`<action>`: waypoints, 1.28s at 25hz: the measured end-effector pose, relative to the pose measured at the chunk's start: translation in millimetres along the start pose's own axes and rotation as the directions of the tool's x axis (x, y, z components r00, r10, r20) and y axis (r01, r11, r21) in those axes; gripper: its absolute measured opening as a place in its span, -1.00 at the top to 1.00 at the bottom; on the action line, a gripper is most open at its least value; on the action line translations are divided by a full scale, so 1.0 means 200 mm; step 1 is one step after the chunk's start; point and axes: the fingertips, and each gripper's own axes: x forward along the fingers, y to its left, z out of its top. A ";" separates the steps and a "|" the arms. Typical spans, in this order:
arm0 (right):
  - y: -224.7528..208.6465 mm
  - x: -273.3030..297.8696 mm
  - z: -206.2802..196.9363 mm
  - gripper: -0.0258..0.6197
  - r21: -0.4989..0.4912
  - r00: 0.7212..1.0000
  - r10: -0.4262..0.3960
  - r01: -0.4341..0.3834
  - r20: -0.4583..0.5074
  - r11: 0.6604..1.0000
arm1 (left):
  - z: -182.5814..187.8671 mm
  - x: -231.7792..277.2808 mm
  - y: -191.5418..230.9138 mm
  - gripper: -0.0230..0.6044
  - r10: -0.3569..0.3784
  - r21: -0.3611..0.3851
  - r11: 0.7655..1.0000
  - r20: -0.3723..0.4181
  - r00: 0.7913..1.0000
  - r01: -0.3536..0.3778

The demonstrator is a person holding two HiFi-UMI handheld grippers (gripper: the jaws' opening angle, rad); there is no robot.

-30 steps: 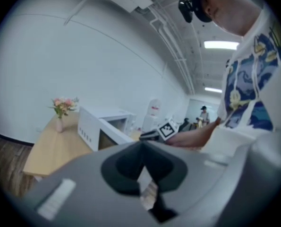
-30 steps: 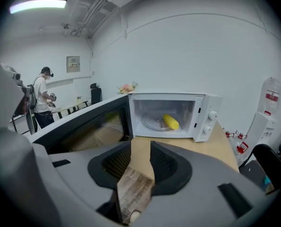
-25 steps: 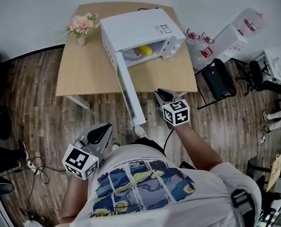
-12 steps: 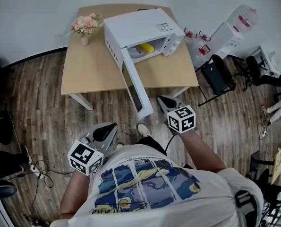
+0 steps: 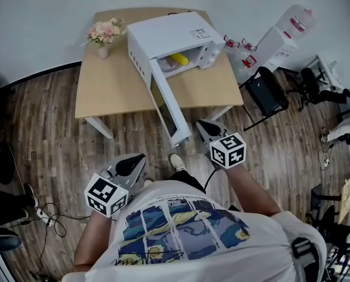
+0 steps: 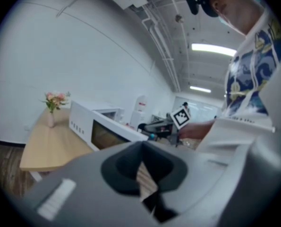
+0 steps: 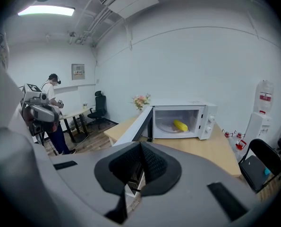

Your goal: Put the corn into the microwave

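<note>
The yellow corn cob (image 5: 179, 59) already lies inside the white box-shaped microwave (image 5: 169, 35), on its glass turntable. The microwave's white door (image 5: 169, 111) stands swung wide open toward us, out past the edge of the light wooden table (image 5: 107, 90). A small vase of pink flowers (image 5: 106, 33) sits on the table to the left of the oven.

Our right gripper (image 5: 205, 126) hangs just beside the door's free edge, apart from it, with its jaws clenched together on nothing. Our left gripper (image 5: 129, 163) is lower and well away from the table, its jaws likewise pressed together and empty.

We judge that only closing the door is left. To do it well, we should set the clenched right jaws flat against the outer face near the free edge. We then follow the hinge's arc with a slow, even push, so the oven does not slide on the table, and press until the latch catches.
</note>
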 end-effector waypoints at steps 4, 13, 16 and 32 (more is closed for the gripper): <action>0.02 -0.02 0.02 0.89 -0.020 1.000 0.002 -0.001 0.015 1.000 | -0.02 -0.02 -0.01 0.90 0.014 -0.004 1.000 0.010 1.000 -0.014; 0.10 -0.01 0.04 0.89 -0.032 0.999 0.032 -0.031 0.030 0.999 | -0.08 -0.11 0.01 0.90 0.063 -0.026 0.998 0.011 0.998 -0.062; 0.11 -0.01 0.05 0.89 -0.036 0.999 0.038 -0.037 0.035 0.999 | -0.09 -0.12 0.01 0.89 0.069 -0.028 0.997 0.011 0.998 -0.068; 0.08 -0.06 0.04 0.89 -0.028 0.998 0.030 -0.029 0.047 0.999 | -0.10 -0.03 -0.01 0.90 0.046 -0.025 0.999 -0.001 0.999 -0.046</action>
